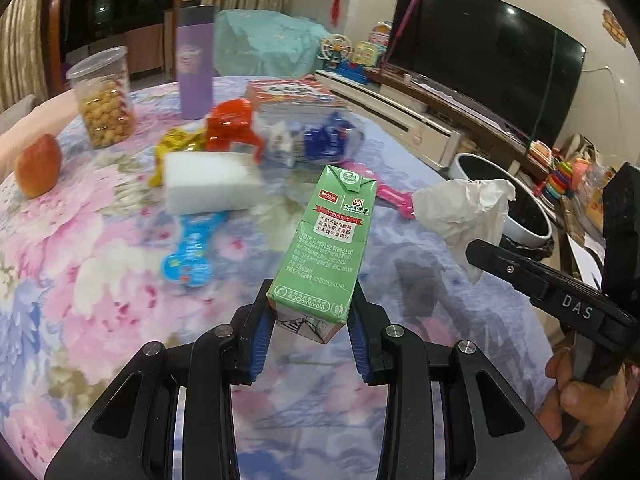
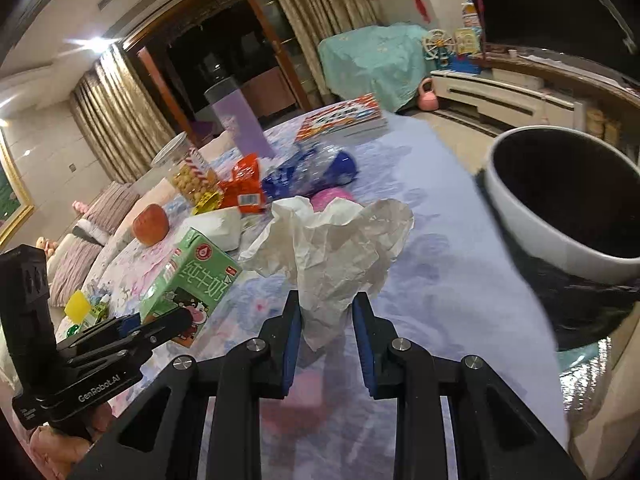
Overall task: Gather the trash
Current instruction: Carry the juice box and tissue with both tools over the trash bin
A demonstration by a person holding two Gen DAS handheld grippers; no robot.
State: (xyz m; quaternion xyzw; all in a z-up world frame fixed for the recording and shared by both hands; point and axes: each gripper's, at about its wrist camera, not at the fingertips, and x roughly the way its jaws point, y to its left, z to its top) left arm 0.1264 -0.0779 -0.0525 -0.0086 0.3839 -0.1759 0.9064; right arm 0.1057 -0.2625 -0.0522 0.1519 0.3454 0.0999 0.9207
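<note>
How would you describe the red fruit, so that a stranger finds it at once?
Look at the round table with the floral cloth. At its far left edge, beside the clear plastic jar of snacks, lies the round red-orange apple, the only fruit there.

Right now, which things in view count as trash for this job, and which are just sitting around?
Trash job:
green milk carton, in the left gripper
crumpled tissue, in the right gripper
white bin
red wrapper

Lying about:
apple
purple tumbler
snack jar

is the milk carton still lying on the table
No, the left tongs grip the green milk carton by its bottom end, holding it above the table.
</note>
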